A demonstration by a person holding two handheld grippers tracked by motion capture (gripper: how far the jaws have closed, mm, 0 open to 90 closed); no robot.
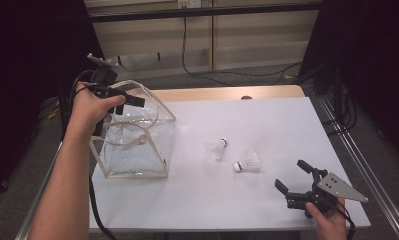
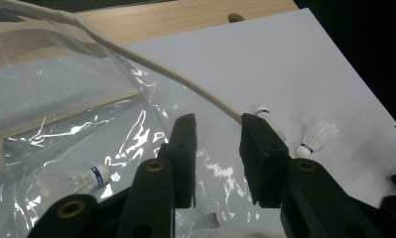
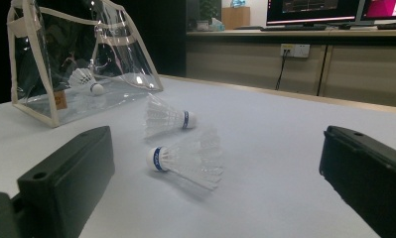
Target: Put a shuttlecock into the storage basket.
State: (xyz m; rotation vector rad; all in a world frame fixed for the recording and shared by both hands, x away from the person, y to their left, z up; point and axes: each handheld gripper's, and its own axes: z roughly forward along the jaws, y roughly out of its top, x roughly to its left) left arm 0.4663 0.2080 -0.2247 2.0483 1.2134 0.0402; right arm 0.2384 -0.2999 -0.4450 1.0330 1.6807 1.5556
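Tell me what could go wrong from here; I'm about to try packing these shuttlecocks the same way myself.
1. The left gripper sits at the clear bag's soft rim with open jaws; the rim may sag and narrow the opening.
2. The right gripper is open near the closer shuttlecock; pinching its feather skirt could crush it.
3. The two shuttlecocks lie close, so reaching for one might knock the other shuttlecock rolling.

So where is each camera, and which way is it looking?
High view: above the table, looking down; both forearms, left hand-held gripper, right hand-held gripper.
Left gripper view: above the clear bag, looking down between its own jaws.
Right gripper view: low over the table, facing the bag; own jaws spread wide.
All share two loose shuttlecocks.
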